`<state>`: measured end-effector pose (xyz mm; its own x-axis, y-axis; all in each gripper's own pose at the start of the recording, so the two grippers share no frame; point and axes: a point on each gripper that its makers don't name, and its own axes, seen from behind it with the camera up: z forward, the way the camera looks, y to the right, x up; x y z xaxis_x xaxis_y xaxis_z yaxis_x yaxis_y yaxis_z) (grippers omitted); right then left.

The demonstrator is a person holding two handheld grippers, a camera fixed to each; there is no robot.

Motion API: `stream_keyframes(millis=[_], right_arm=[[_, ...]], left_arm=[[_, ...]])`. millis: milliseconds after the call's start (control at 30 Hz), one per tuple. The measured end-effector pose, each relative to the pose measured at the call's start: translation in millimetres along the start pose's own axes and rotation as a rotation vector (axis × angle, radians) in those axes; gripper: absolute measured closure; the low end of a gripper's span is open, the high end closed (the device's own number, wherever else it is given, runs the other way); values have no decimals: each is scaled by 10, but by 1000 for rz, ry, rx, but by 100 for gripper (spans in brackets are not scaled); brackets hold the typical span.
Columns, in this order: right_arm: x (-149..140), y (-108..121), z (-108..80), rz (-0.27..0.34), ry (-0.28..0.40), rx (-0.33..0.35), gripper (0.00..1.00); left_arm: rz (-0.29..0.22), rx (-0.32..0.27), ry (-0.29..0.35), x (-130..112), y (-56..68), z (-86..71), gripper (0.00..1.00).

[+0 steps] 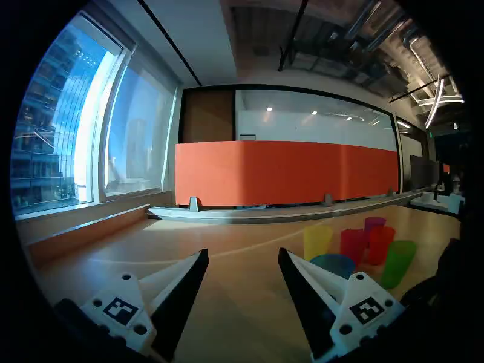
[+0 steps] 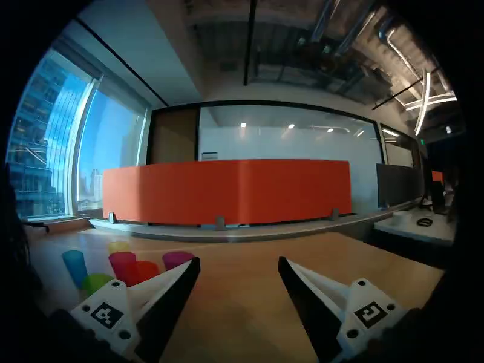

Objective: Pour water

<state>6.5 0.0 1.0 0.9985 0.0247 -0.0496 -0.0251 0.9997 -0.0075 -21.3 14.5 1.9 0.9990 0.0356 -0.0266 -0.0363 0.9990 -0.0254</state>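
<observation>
Wooden table (image 1: 121, 254), coloured plastic cups (image 1: 353, 242) clustered far right in left gripper view.
Left gripper (image 1: 243, 253) and right gripper (image 2: 239, 261) both gape wide, holding nothing, over the tabletop.

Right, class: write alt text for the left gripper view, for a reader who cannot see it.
The open left gripper hovers above a pale wooden table, holding nothing. A cluster of coloured translucent plastic cups stands on the table ahead to its right, before a long orange partition screen. Large windows lie to the left.

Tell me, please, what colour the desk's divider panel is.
The divider panel is orange, clearest in the right gripper view.
</observation>
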Motion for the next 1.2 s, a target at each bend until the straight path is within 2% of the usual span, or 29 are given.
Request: stream_keyframes(millis=[700, 1200], right_arm=[[-126, 45, 23, -2, -14, 0, 0], [-173, 21, 15, -27, -38, 3, 0]], left_arm=[[0, 0, 0, -1, -3, -3, 15], [0, 0, 0, -7, 0, -3, 15]])
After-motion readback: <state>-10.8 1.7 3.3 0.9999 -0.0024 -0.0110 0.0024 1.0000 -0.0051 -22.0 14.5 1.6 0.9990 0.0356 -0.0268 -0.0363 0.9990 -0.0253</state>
